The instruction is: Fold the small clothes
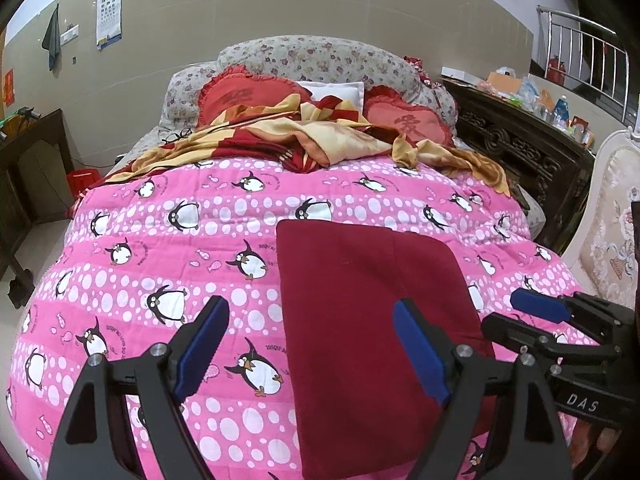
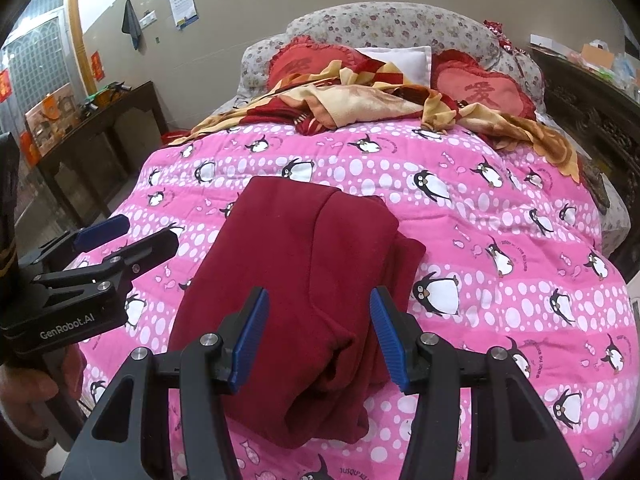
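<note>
Dark red folded garment (image 2: pixel 304 280) lies flat on the pink penguin quilt (image 2: pixel 500 240), beneath both gaping, empty claws, left claw (image 1: pixel 310 354) and right claw (image 2: pixel 316 336).

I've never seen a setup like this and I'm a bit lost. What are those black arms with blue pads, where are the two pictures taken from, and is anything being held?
Those are hand-held tongs, one in each of a person's hands, each with a camera looking along its two fingers. One picture looks out from the left tongs, the other from the right tongs; each view also catches the other tool at its edge. Below lies a bed with a pink penguin quilt. On it rests a dark red garment, already folded into a rough rectangle. Further back are a yellow and red blanket and heart-shaped cushions. Both tongs are open above the garment; nothing is held.
</note>
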A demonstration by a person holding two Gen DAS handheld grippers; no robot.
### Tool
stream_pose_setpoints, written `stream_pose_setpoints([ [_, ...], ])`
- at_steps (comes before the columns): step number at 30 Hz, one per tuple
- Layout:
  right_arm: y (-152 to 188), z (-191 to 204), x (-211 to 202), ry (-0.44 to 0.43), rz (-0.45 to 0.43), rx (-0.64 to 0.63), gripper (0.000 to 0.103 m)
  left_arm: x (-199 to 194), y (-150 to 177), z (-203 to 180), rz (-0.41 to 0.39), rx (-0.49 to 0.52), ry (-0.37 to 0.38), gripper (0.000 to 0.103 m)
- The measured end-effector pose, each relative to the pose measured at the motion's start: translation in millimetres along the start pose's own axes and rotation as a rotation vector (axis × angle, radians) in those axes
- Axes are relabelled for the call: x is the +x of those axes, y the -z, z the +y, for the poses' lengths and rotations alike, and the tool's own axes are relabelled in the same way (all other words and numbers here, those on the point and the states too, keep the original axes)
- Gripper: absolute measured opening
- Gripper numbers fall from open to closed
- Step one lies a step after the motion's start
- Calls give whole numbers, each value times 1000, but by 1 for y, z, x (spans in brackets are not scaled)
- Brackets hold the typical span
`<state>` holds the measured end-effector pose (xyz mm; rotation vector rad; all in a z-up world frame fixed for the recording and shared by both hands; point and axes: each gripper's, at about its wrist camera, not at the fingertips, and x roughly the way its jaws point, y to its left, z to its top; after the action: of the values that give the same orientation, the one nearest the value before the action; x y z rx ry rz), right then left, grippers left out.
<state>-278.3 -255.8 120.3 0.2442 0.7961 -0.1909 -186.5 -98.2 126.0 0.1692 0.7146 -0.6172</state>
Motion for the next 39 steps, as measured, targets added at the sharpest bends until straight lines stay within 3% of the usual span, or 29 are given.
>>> stream_pose_setpoints([
  [39, 2, -6, 19, -7, 44, 26, 64, 16, 4, 2, 17, 11, 2, 87],
])
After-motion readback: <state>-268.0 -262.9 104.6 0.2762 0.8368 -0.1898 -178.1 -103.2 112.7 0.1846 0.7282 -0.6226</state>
